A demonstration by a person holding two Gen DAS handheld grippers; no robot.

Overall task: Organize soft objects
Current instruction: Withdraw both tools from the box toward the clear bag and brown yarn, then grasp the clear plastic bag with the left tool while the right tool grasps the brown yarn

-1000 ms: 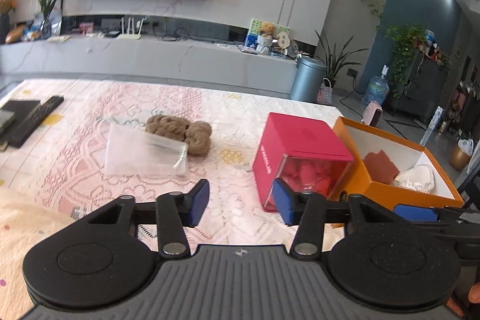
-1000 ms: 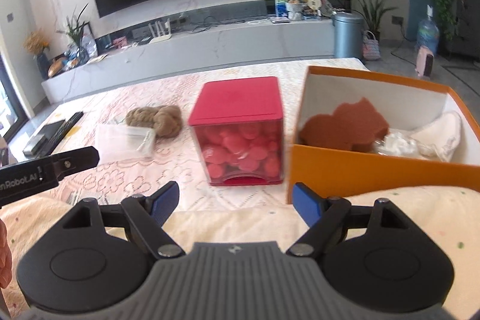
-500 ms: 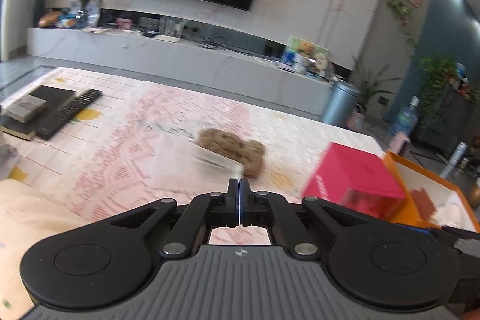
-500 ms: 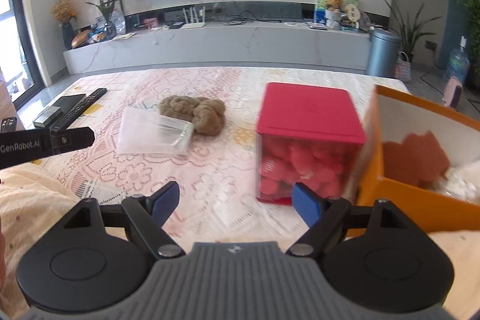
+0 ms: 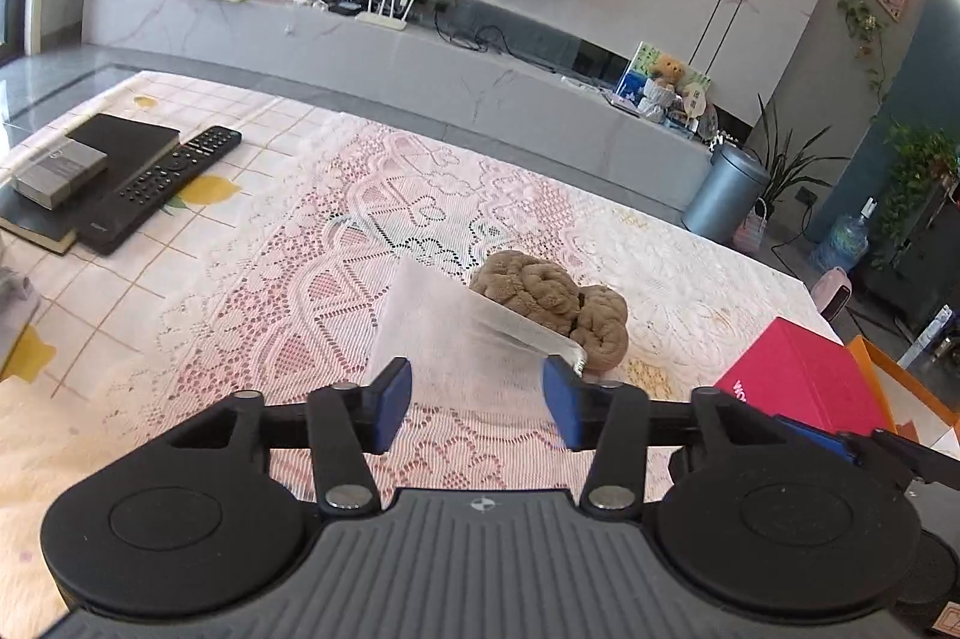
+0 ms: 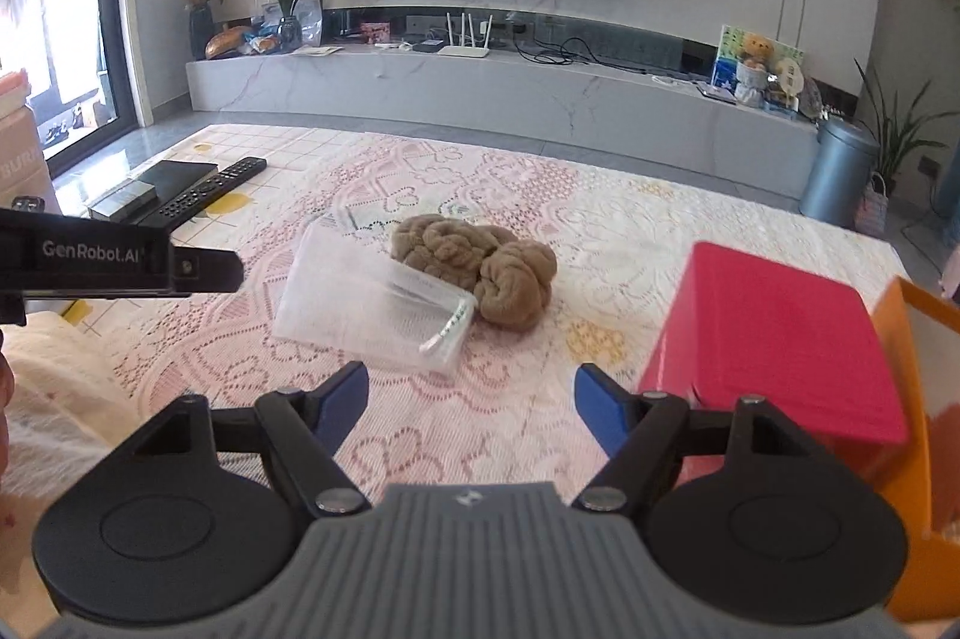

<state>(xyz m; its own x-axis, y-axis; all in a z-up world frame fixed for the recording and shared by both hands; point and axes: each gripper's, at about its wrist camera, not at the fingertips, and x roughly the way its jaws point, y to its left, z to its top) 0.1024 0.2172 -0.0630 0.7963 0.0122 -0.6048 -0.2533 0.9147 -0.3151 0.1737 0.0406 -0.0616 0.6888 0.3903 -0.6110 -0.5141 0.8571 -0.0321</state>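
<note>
A brown crumpled soft cloth (image 5: pixel 552 303) (image 6: pixel 480 270) lies on the lace-covered table, with a clear plastic zip bag (image 5: pixel 462 339) (image 6: pixel 372 306) lying against its near left side. My left gripper (image 5: pixel 477 402) is open, just short of the bag's near edge. My right gripper (image 6: pixel 471 408) is open and empty, a little nearer than the bag and cloth. The left gripper also shows at the left edge of the right wrist view (image 6: pixel 120 258).
A red box (image 6: pixel 774 339) (image 5: pixel 804 387) stands to the right, with an orange box (image 6: pixel 924 399) beyond it. A black remote (image 5: pixel 162 186), a dark book (image 5: pixel 90 171) and a small grey box (image 5: pixel 60 174) lie at the far left. Cream cloth (image 6: pixel 66 399) lies near left.
My left gripper shut half a second ago and is open again now, closer to the bag. Both grippers have swung left, from the boxes toward the bag and cloth.
</note>
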